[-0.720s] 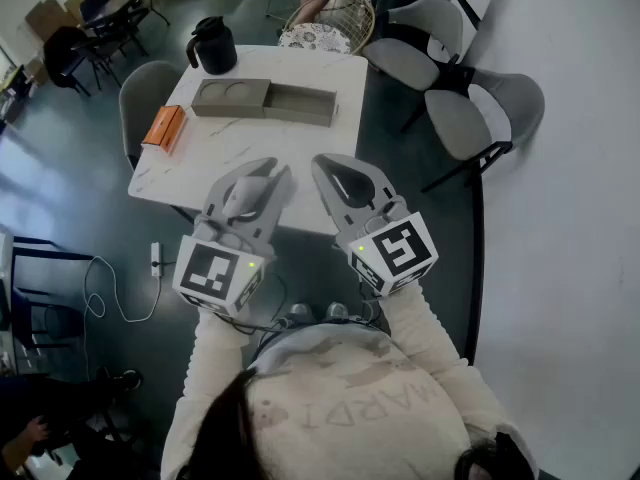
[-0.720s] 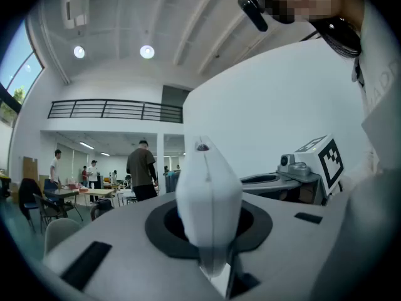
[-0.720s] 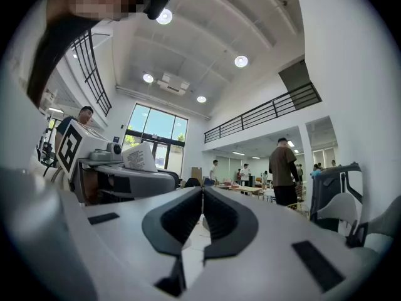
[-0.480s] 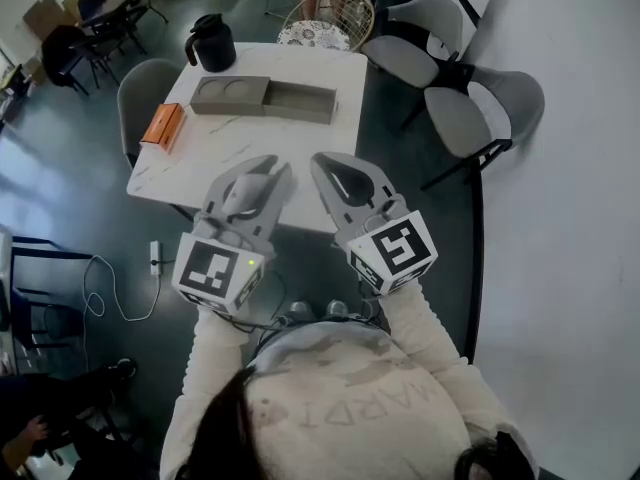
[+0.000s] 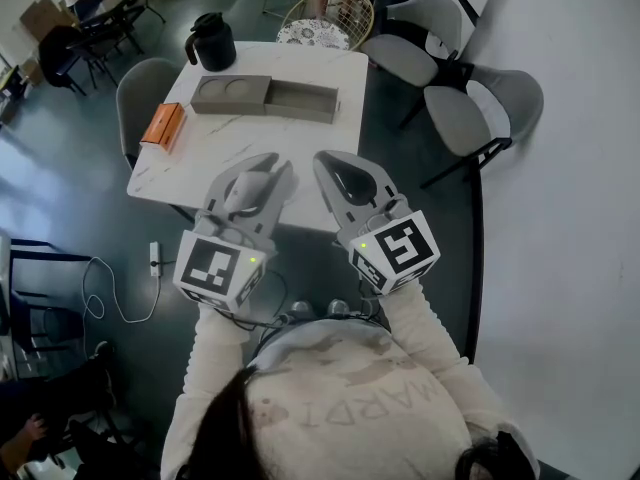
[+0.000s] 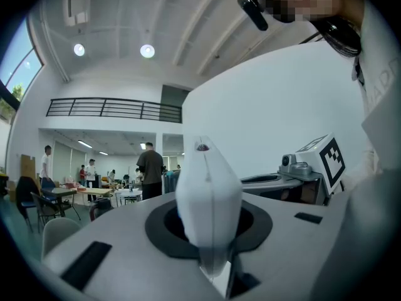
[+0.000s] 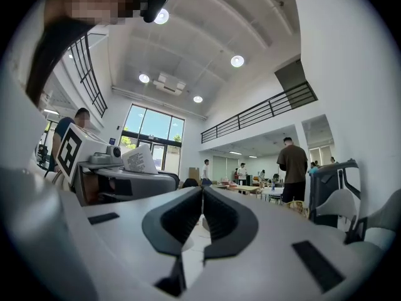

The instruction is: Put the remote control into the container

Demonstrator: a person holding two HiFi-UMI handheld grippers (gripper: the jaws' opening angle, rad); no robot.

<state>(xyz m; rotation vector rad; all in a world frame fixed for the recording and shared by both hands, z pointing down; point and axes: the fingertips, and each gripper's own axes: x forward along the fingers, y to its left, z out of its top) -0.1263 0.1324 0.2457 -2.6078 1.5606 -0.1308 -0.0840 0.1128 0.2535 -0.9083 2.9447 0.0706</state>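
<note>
Remote (image 6: 208, 196): a slim, white, smooth-cased unit. I judge it light and rigid, with a shell slick enough to slide under a loose pinch but in no danger from a firm one. The best hold is across its flat faces near mid-length, clear of any buttons. It is now in my left claw (image 5: 262, 178), at the near edge of the table (image 5: 300, 153), and not yet in the container (image 5: 300, 101). The left jaws stand partway apart and are closed on the remote's sides. Its far end, with a small dark-red window, projects beyond the pads, so the hold looks rearward of centre and may tip if jolted. My right claw (image 7: 202, 199) is level beside the left at the same near edge, with its pads pressed together and nothing between them. The container, a grey tray, lies on the far half of the table, with two round recesses at its left end and an open slot at its right. A black jug (image 5: 212, 43) occupies the table's far left corner, and an orange box (image 5: 163, 126) lies along its left edge.
</note>
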